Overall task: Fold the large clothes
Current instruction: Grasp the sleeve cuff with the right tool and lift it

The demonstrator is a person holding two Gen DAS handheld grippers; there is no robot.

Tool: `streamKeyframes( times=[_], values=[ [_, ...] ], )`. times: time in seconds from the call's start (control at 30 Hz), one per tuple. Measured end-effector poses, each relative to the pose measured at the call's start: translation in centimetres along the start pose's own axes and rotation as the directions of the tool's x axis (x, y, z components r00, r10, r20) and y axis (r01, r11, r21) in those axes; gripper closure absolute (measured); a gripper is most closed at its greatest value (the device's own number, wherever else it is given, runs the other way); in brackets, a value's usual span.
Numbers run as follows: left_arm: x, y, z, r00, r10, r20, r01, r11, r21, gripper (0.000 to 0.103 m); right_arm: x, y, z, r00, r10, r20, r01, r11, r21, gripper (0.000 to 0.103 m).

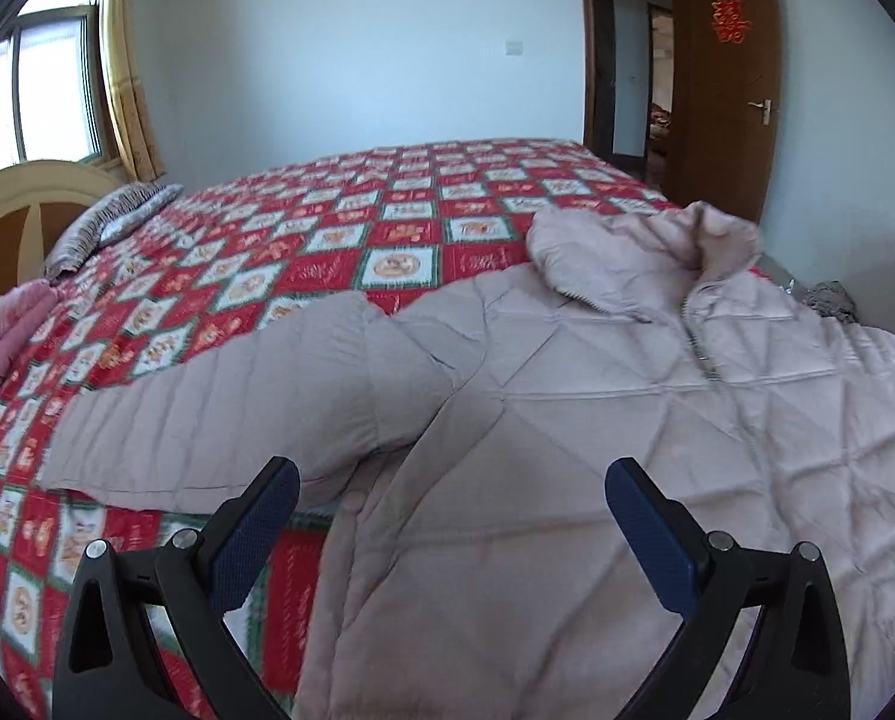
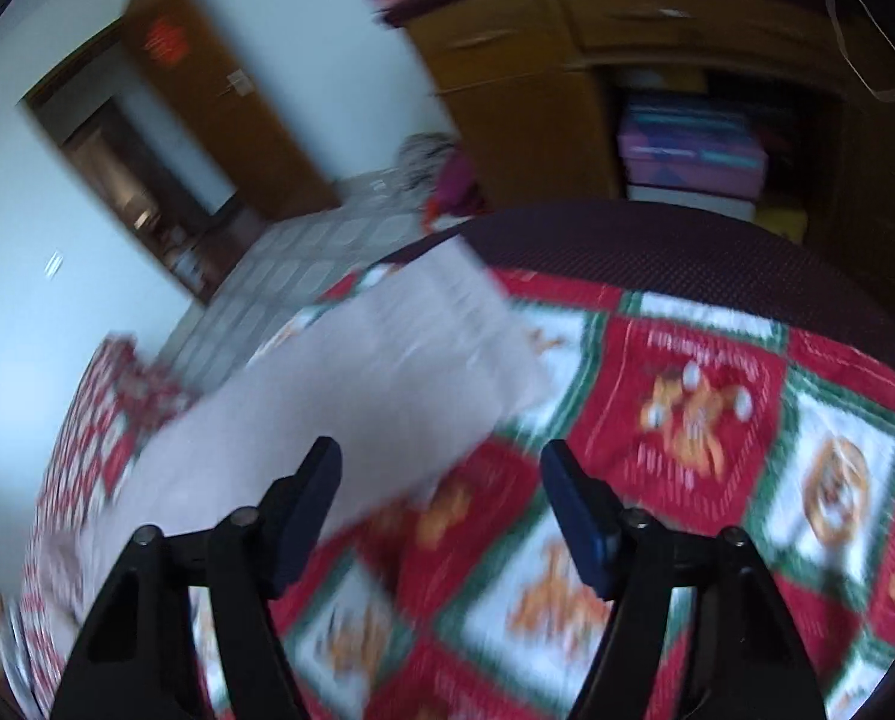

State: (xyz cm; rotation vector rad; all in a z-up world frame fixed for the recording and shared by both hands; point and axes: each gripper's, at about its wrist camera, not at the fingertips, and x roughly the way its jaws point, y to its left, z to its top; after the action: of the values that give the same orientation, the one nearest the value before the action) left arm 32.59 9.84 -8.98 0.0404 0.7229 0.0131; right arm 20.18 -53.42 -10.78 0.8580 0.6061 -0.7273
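A pale pink quilted hooded jacket [image 1: 597, 408] lies front up on the red patterned bedspread [image 1: 303, 240]. Its hood [image 1: 639, 252] points to the far side and one sleeve [image 1: 237, 408] stretches out to the left. My left gripper [image 1: 452, 516] is open and empty, just above the jacket's side under the sleeve. In the blurred right wrist view, the other sleeve [image 2: 351, 396] lies on the bedspread [image 2: 687, 420]. My right gripper [image 2: 441, 492] is open and empty, over the sleeve's edge.
A striped pillow [image 1: 111, 222] and a cream headboard [image 1: 21, 204] are at the far left, with a pink blanket [image 1: 3, 336] beside them. An open wooden door [image 1: 723, 78] is at the back right. A wooden cabinet [image 2: 543, 96] stands beyond the bed's foot.
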Motion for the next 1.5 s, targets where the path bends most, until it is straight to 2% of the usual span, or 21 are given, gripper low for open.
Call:
streamKeyframes(
  times=[0.1,0.2,0.3,0.37,0.43,0.47,0.6,0.7,0.8,0.9,0.97,1.1,1.23,1.33,1.5],
  values=[
    [2.4,0.2,-0.5,0.999,-0.009,-0.037,0.007,0.999,-0.036,0.001,2.1,0.4,0.9,0.996,-0.088,0.007,0.088,0.996,-0.029,0.031],
    [4.2,0.4,-1.7,0.996,-0.031,-0.078,0.026,0.998,-0.064,0.001,3.5,0.8,0.8,0.991,-0.135,-0.009,0.134,0.989,-0.057,0.031],
    [5.3,0.8,-2.5,0.993,-0.059,-0.106,0.048,0.993,-0.105,0.001,3.6,1.0,-0.1,0.983,-0.181,0.034,0.184,0.978,-0.102,0.035],
    [5.3,0.9,-2.5,0.993,-0.067,-0.099,0.054,0.991,-0.123,0.001,3.9,1.4,-0.3,0.970,-0.238,0.058,0.244,0.957,-0.159,0.048],
    [5.4,0.8,-2.6,0.993,-0.062,-0.098,0.050,0.991,-0.124,0.001,4.0,1.8,-0.6,0.959,-0.273,0.074,0.283,0.934,-0.220,0.070],
    [5.4,0.7,-2.6,0.993,-0.060,-0.100,0.047,0.991,-0.123,0.001,4.4,2.2,-0.6,0.957,-0.280,0.076,0.290,0.926,-0.241,0.075],
    [5.6,0.6,-2.6,0.993,-0.052,-0.105,0.040,0.992,-0.118,0.001,3.9,3.4,-0.9,0.945,-0.312,0.102,0.328,0.892,-0.311,0.088],
    [5.5,1.0,-2.7,0.993,-0.067,-0.098,0.053,0.989,-0.134,0.001,1.5,5.1,-0.9,0.946,-0.274,0.171,0.317,0.889,-0.330,0.092],
    [5.3,1.6,-2.9,0.993,-0.086,-0.086,0.072,0.984,-0.163,0.001,-1.9,8.4,-1.2,0.950,-0.199,0.239,0.284,0.869,-0.406,0.092],
    [5.1,2.3,-3.2,0.993,-0.084,-0.083,0.066,0.979,-0.195,0.001,-5.2,12.0,-2.2,0.962,-0.098,0.256,0.216,0.847,-0.487,0.093],
    [5.1,2.7,-3.5,0.992,-0.078,-0.099,0.054,0.974,-0.221,0.001,-6.9,15.0,-3.6,0.968,-0.022,0.250,0.159,0.823,-0.545,0.094],
    [4.9,3.7,-4.2,0.986,-0.125,-0.108,0.091,0.957,-0.276,0.001,-9.3,20.4,-7.5,0.972,0.119,0.204,0.046,0.753,-0.656,0.095],
    [4.0,3.8,-5.1,0.988,-0.121,-0.093,0.092,0.959,-0.269,0.001,-11.0,25.1,-13.6,0.968,0.225,0.109,-0.068,0.656,-0.752,0.095],
    [3.5,4.0,-5.6,0.988,-0.128,-0.084,0.102,0.959,-0.266,0.001,-11.2,28.5,-19.0,0.959,0.283,-0.006,-0.171,0.565,-0.807,0.095],
    [2.9,4.6,-6.1,0.988,-0.147,-0.056,0.125,0.950,-0.285,0.001,-10.0,33.1,-26.4,0.936,0.308,-0.168,-0.293,0.421,-0.859,0.095]
  ],
)
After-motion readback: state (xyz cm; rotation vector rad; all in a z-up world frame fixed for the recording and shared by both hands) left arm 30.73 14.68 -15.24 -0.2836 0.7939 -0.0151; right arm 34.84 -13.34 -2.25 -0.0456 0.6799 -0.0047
